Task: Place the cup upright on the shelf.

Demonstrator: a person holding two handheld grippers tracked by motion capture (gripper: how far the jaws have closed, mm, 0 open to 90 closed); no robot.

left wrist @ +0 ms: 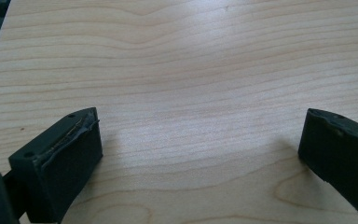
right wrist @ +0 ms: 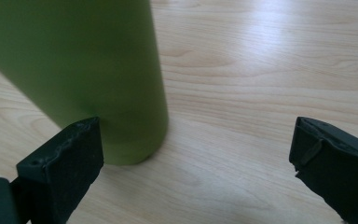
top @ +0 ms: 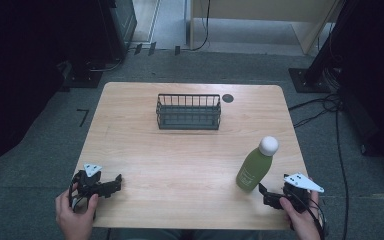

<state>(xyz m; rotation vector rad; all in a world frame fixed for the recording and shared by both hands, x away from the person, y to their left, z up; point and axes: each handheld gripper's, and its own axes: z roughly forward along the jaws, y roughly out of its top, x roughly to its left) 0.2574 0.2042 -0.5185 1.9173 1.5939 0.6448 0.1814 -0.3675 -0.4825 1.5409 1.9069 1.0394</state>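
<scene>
Standing upright, green bottle point(top: 254, 170) w/ white cap point(top: 268, 145)

A lab or test room, by the look of it: a light wood-grain table with rounded corners point(top: 130, 150) stands alone on grey carpet floor point(top: 30, 165), black equipment stands point(top: 310, 75) rise beyond its far corners, loose black cables point(top: 325, 105) trail off its right edge, and a black tape mark point(top: 83, 116) sits by its left edge.

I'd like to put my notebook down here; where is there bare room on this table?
The widest bare patch is mid-table, bordered by the wire basket behind, the left gripper and the green bottle. The back corners beside the basket are bare too. It is crowded at the near right, where the open right gripper sits close to the bottle.
</scene>
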